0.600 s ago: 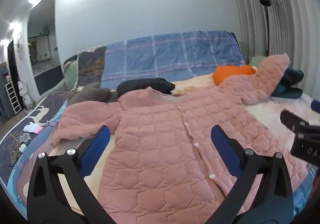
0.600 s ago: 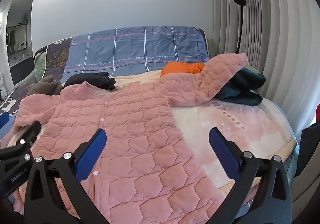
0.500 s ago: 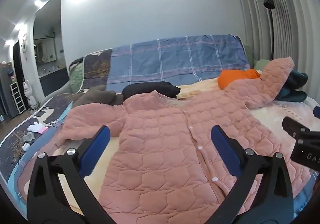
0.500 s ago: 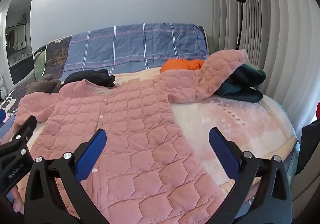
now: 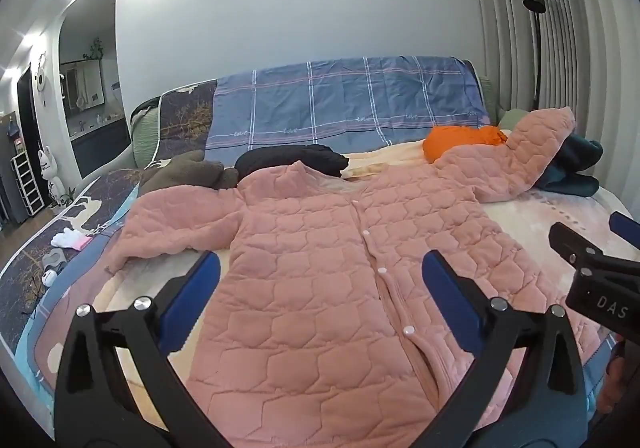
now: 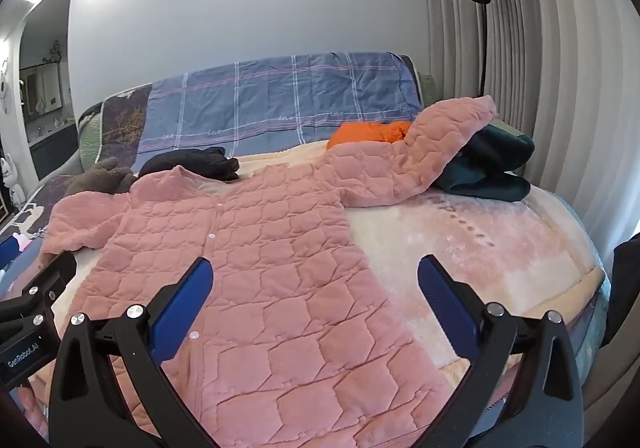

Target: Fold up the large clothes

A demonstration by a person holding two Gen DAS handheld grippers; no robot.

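Pink quilted jacket [image 5: 320,288] lies spread flat, buttoned, across bed [image 6: 500,248], hem at near edge. Nothing folded yet; both sleeves out. Your left gripper [image 5: 320,288] and right gripper [image 6: 314,288]: jaws wide apart, empty, above hem.

White letters "DAS" stand on the black body of the right gripper [image 5: 592,272], seen at the right edge of the left wrist view. "GenRobot.AI" stands in white on the black body of the left gripper [image 6: 24,312], at the left edge of the right wrist view. The blue plaid sheet [image 5: 344,107] carries a small repeated white script word, seemingly "love".
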